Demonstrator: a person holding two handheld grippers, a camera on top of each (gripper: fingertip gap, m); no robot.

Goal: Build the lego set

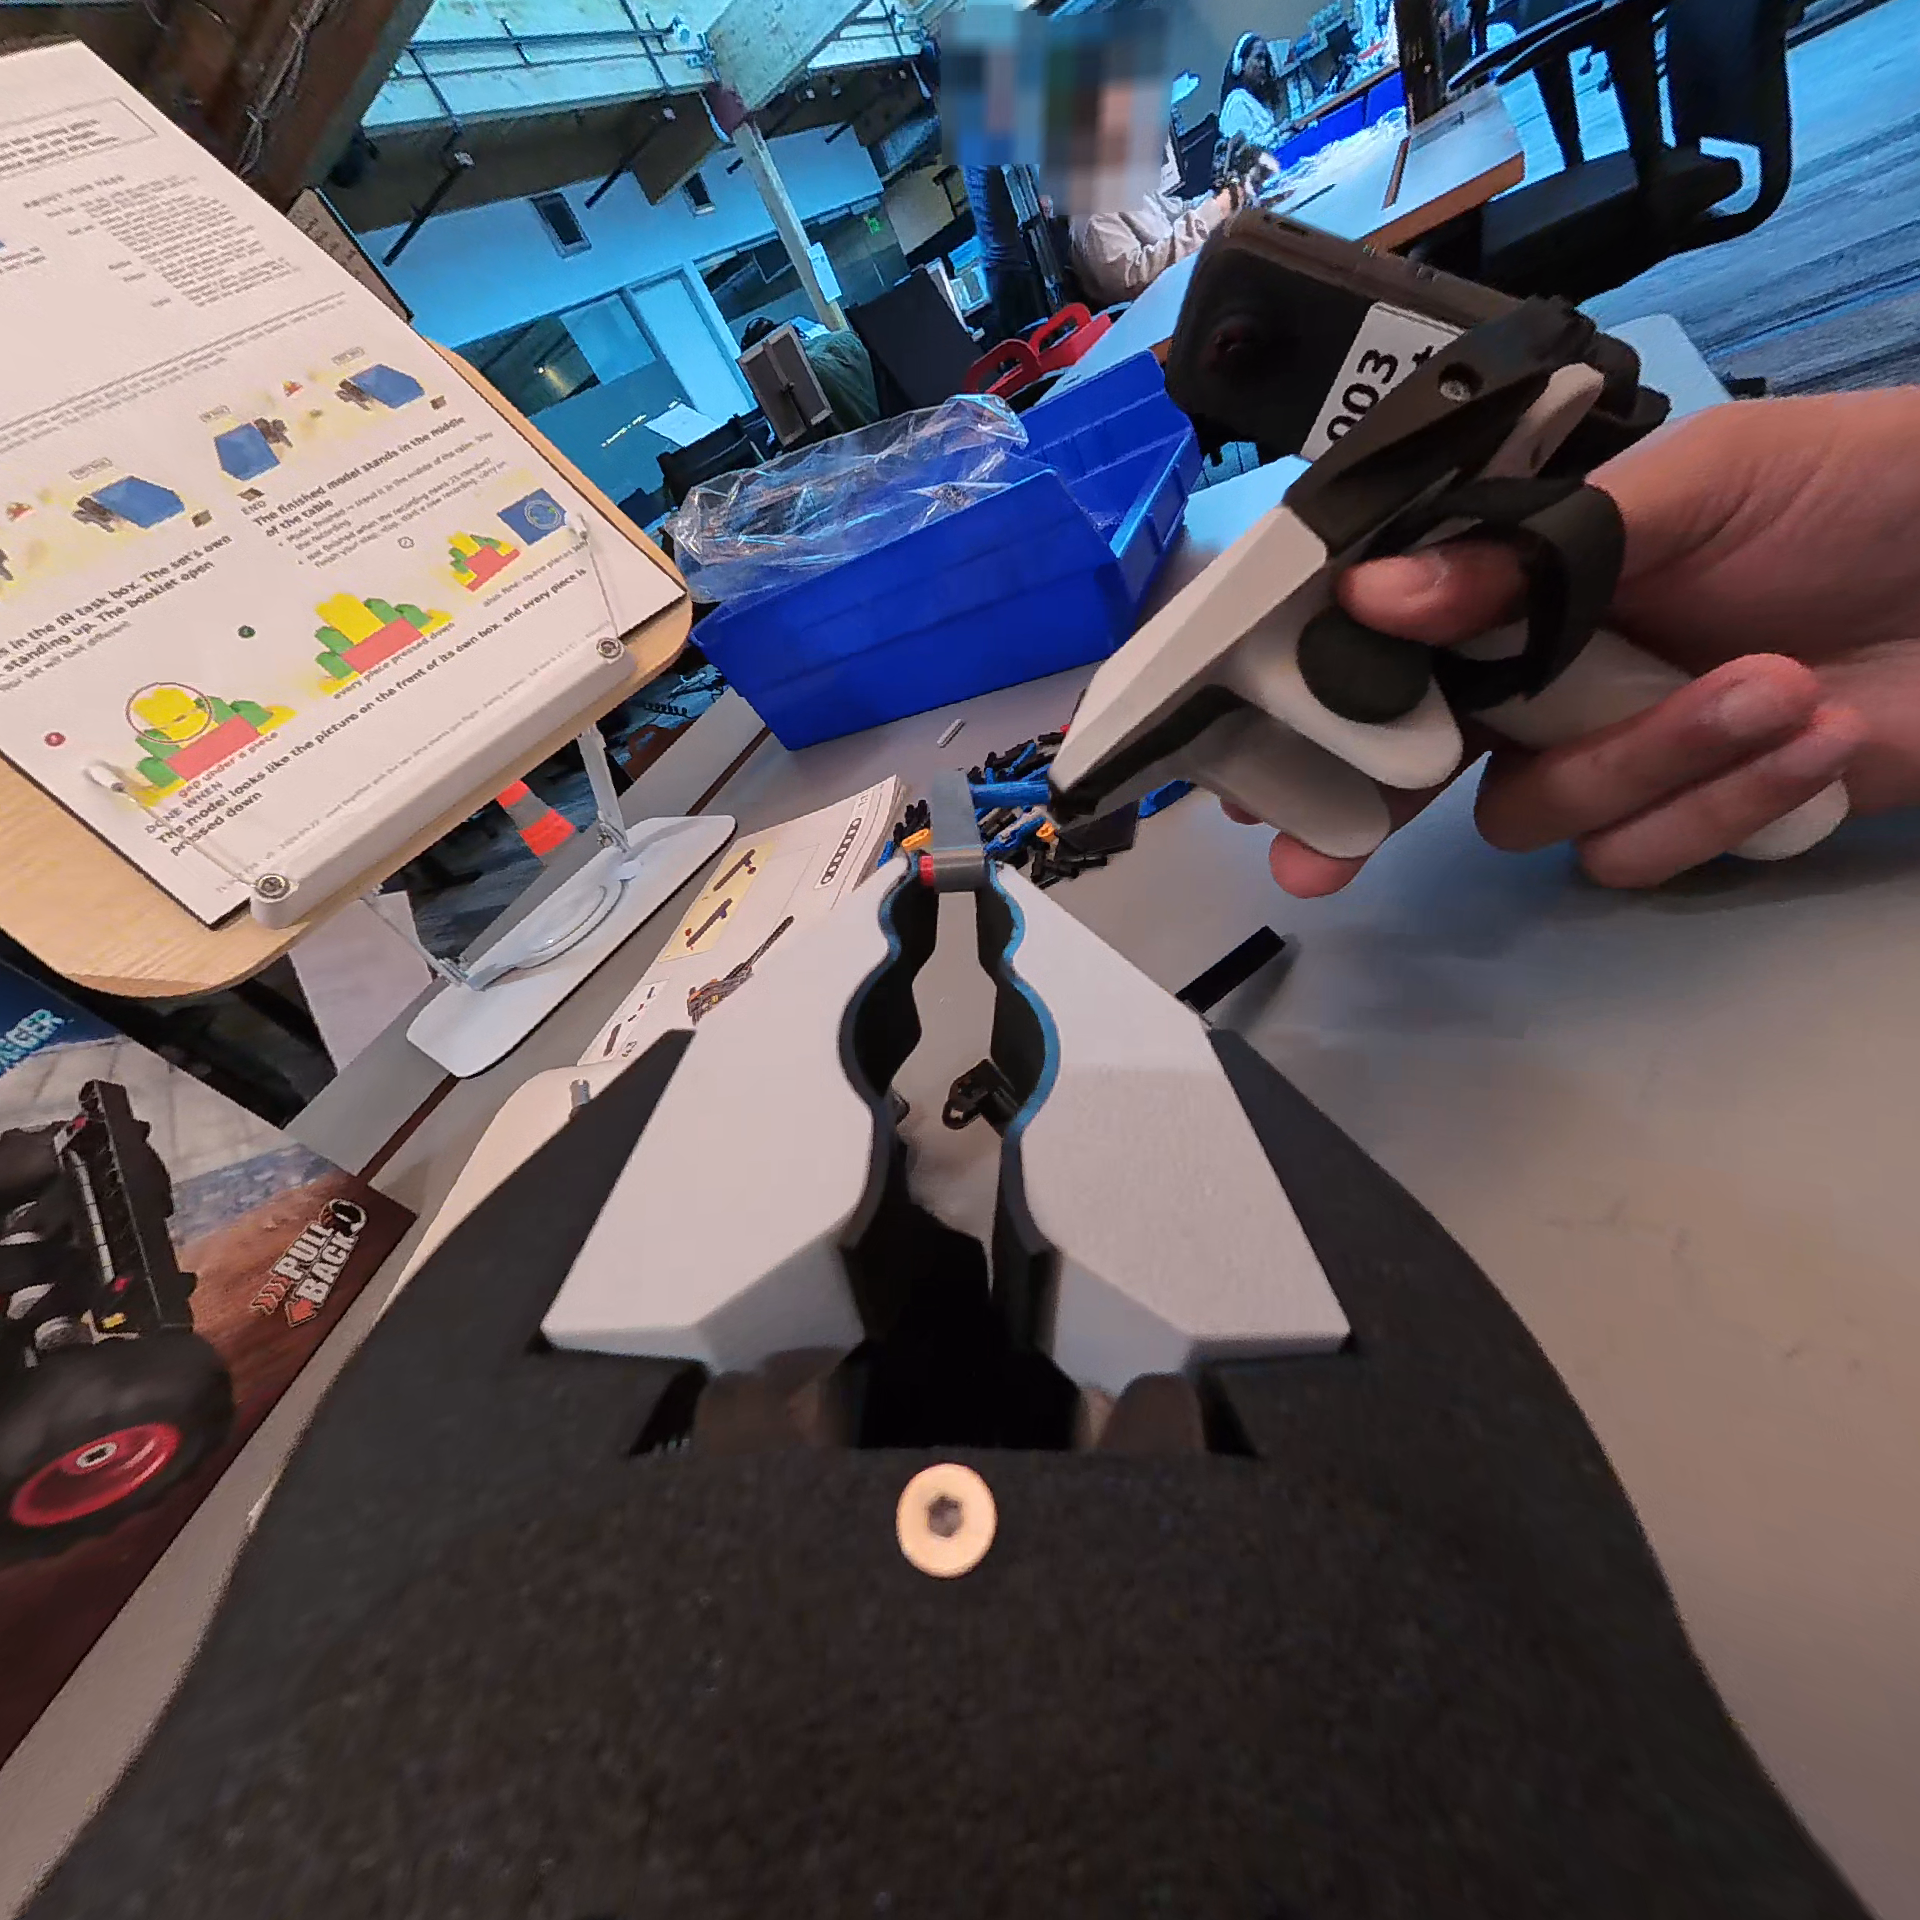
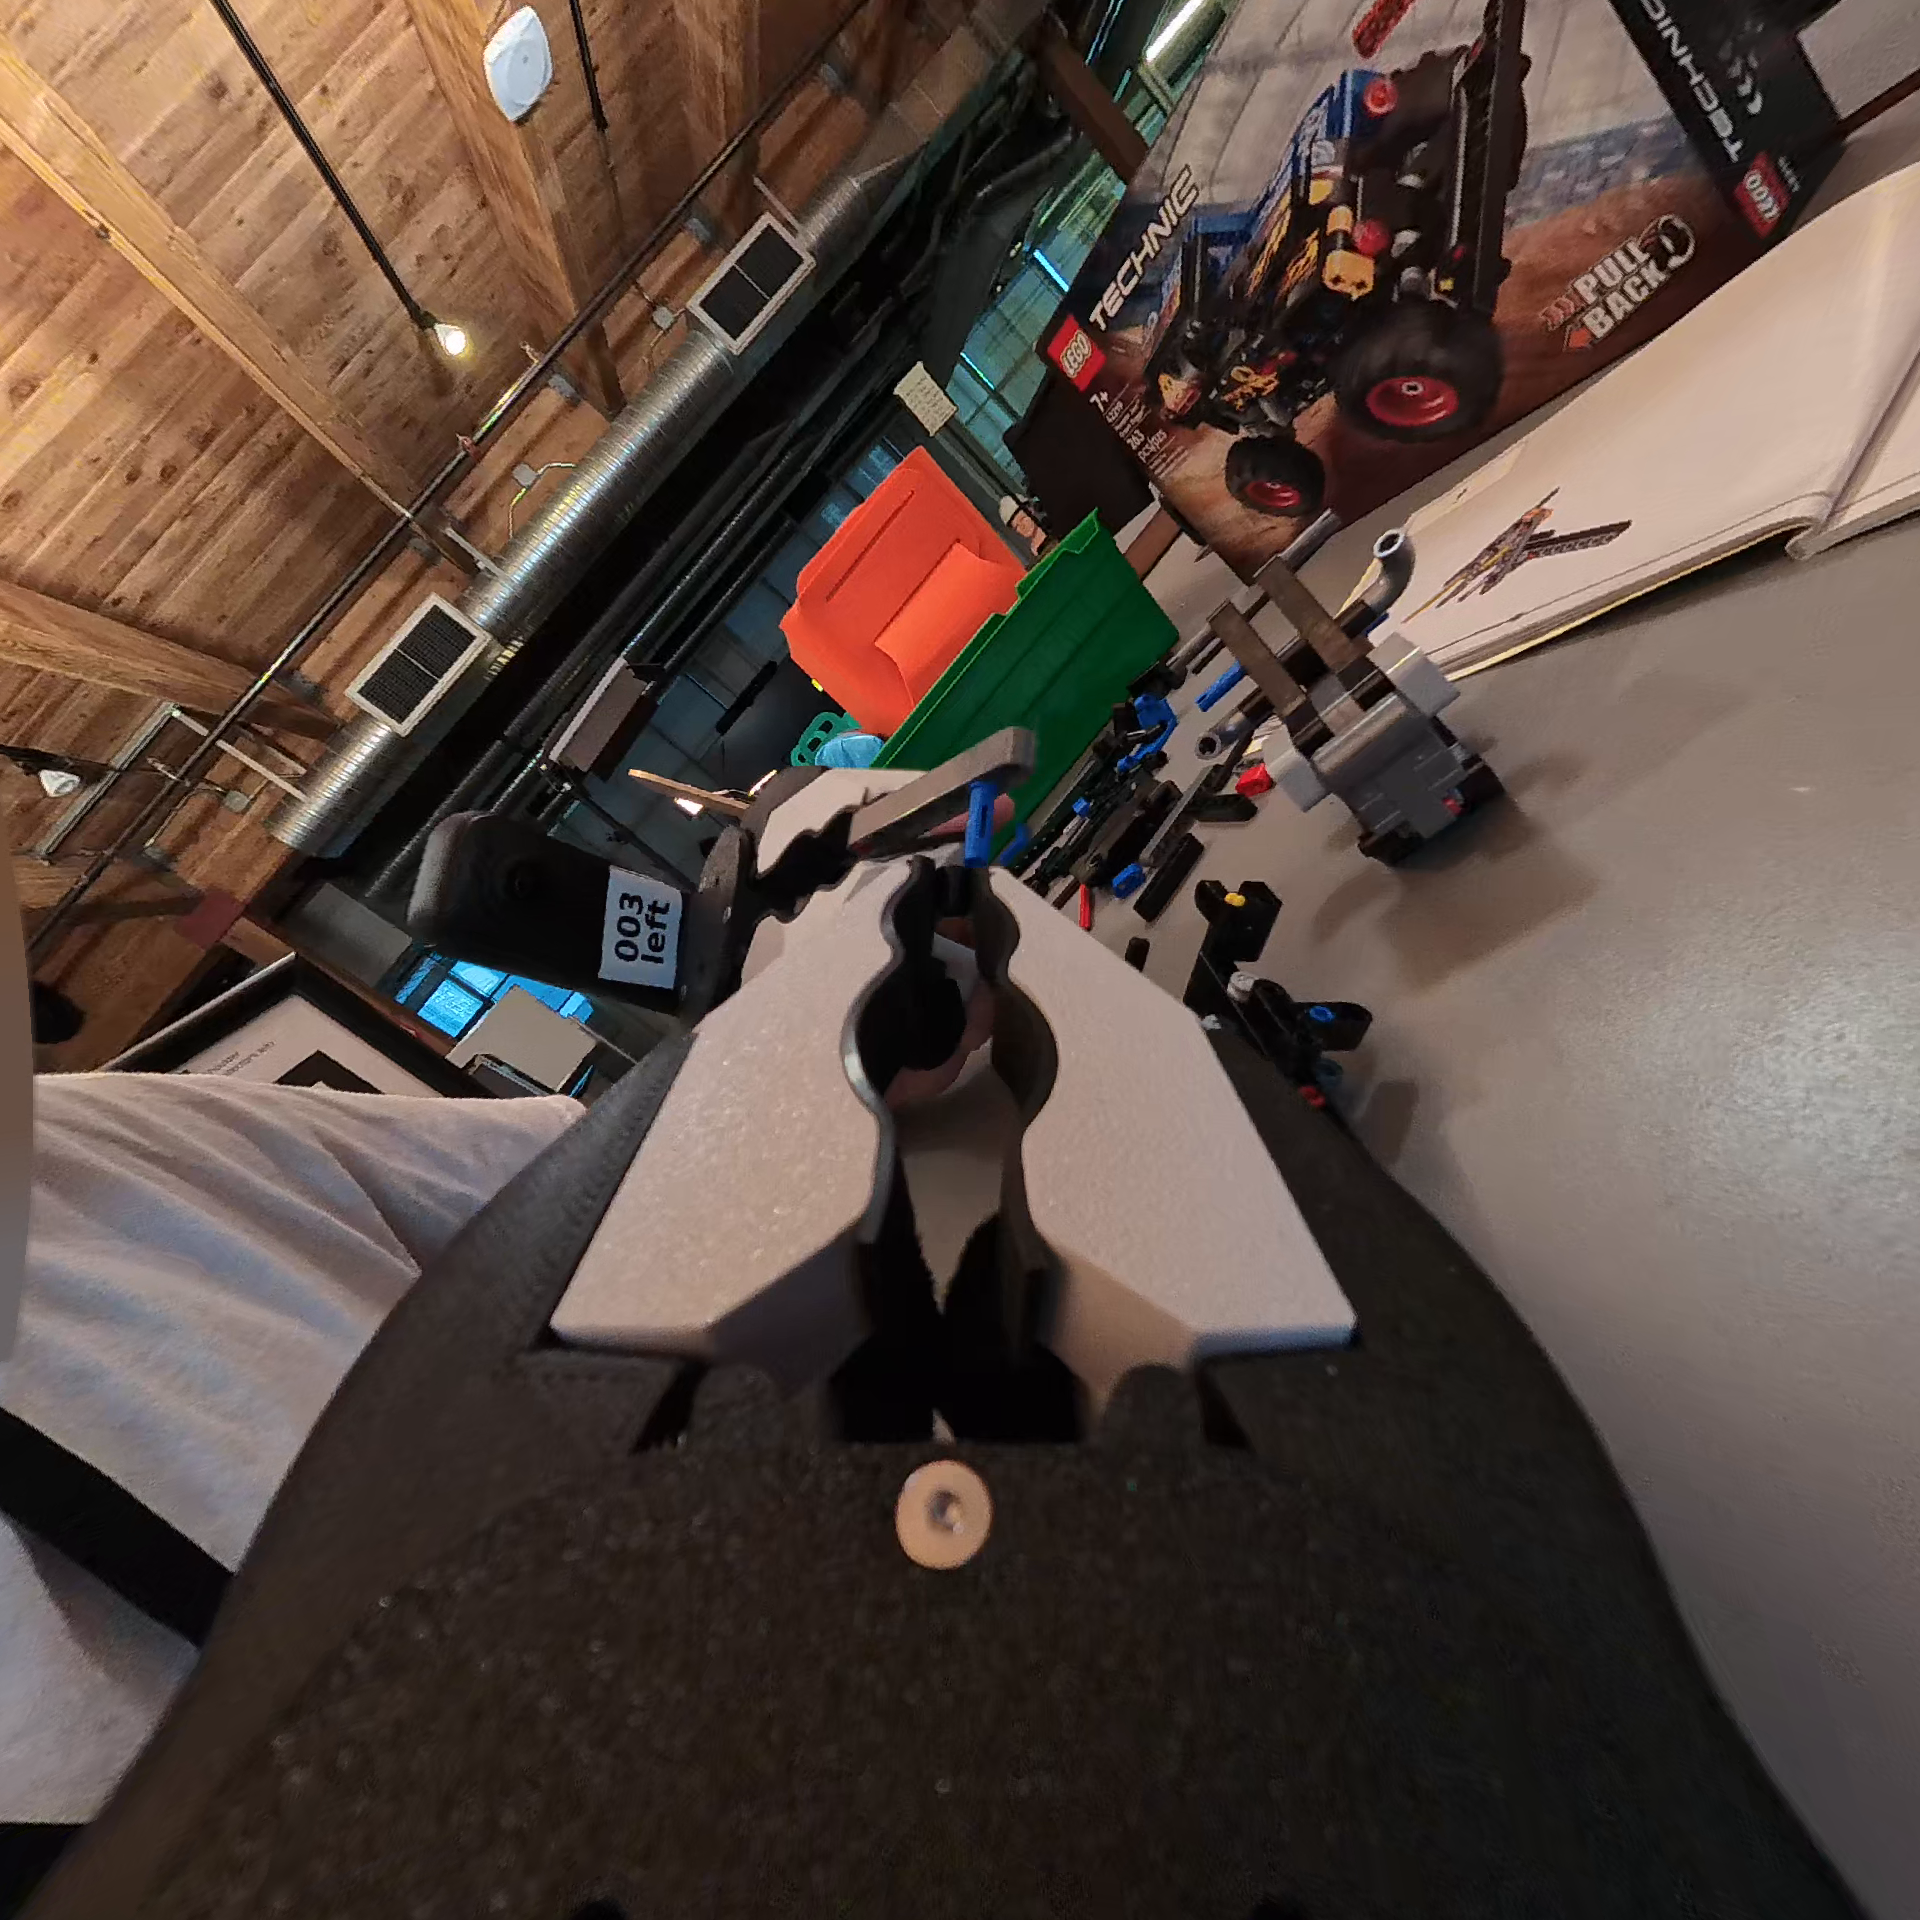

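Left gripper (image 1: 951,883) pinched narrow on a short grey plastic lego beam (image 1: 954,842), gripped at its near end, a small red pin just beside the fingertips. Beam held above the grey table (image 1: 1558,1143), long axis running away from the left wrist camera toward the loose pile of blue and black pieces (image 1: 1039,810). Right gripper (image 1: 1065,805) closed on a slim blue plastic pin (image 1: 1013,795), pin lying crosswise, tip toward the beam's side. Likely light, rigid, a little slick (small enough to twist out of a loose pinch); best taken by the flat sides, clear of the holes.
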